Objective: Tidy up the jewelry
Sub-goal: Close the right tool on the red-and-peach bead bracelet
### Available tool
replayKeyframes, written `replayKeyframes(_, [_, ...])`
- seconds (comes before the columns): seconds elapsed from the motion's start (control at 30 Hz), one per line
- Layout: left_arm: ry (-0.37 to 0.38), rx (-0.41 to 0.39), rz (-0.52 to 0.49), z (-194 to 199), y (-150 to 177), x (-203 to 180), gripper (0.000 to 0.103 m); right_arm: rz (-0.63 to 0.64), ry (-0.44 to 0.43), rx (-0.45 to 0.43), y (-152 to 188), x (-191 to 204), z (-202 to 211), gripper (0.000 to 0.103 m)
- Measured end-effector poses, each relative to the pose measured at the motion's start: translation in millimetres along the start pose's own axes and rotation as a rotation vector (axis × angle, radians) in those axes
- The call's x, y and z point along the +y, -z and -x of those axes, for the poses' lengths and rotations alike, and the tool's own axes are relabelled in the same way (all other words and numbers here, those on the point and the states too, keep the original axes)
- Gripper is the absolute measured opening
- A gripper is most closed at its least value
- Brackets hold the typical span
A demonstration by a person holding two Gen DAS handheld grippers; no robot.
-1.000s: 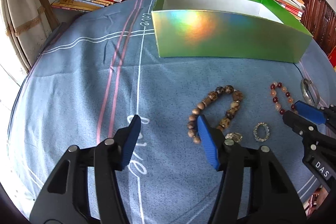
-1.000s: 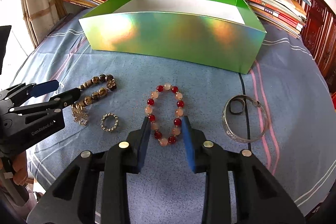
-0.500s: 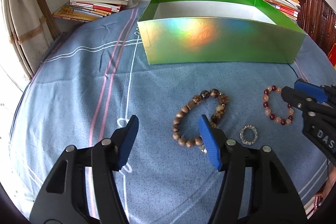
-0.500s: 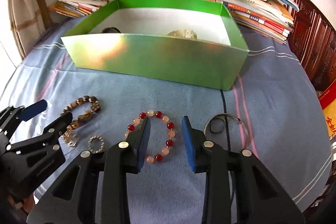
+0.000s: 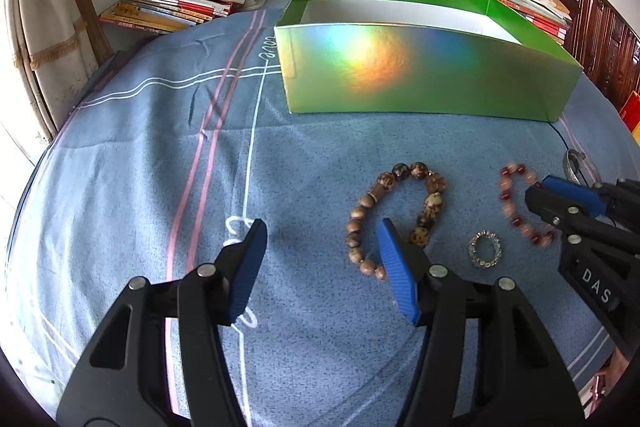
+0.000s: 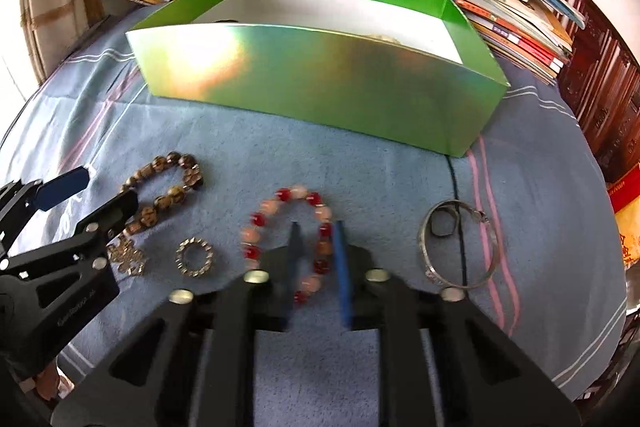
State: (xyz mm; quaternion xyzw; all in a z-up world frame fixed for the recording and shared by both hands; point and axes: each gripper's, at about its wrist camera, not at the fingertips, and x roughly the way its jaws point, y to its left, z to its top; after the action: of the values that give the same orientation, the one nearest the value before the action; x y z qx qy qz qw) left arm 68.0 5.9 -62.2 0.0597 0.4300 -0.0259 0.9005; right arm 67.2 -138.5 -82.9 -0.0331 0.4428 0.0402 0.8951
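Right hand-held gripper (image 6: 316, 259) sat directly over the right-hand side of the red-and-pink bead bracelet (image 6: 286, 243). Jaws were closing, with that run of beads between the blue pads; frame blurred, so contact could not be confirmed. The bracelet lay flat on the blue bedspread (image 6: 360, 179), its loop stretched toward the green box (image 6: 320, 95) and back toward the gripper, so the strand ran roughly along the fingers and the pads closed across it.

Left hand-held gripper (image 5: 320, 255) stood spread and held nothing. The brown bead bracelet (image 5: 396, 215) lay ahead and to its right, partly behind the right finger, not between the fingers.

Judgement: right hand nearer to the red bracelet, left nearer to the brown. The box lay beyond both, so a carry would go forward and up over its near wall.

Small crystal ring (image 6: 195, 256) lay between the 2 bracelets; silver bangle (image 6: 458, 245) to the right.
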Motion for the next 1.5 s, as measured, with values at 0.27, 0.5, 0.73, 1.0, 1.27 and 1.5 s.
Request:
replayKeyframes(0.27, [-0.014, 0.002, -0.006, 2, -1, -3, 0.053, -0.007, -0.011, -0.006, 4, -3, 3, 0.01])
replayKeyframes(0.5, [-0.03, 0.001, -0.008, 2, 0, -7, 0.053, -0.035, -0.004, -0.008, 6, -14, 5, 0.01])
replayKeyframes(0.73, [-0.034, -0.002, -0.011, 1, 0, -7, 0.053, -0.049, 0.005, -0.01, 7, -19, 5, 0.01])
replayKeyframes(1.0, [-0.031, -0.003, -0.003, 0, 1, -5, 0.058, -0.042, 0.022, -0.016, 6, -14, 6, 0.013])
replayKeyframes(1.27, [-0.005, 0.013, 0.013, -5, 0, 1, 0.059, -0.036, 0.01, -0.015, 8, -14, 7, 0.013])
replayKeyframes(1.5, [-0.014, 0.025, 0.015, -6, -3, 0, 0.059, -0.056, -0.001, -0.021, 10, -21, 8, 0.022])
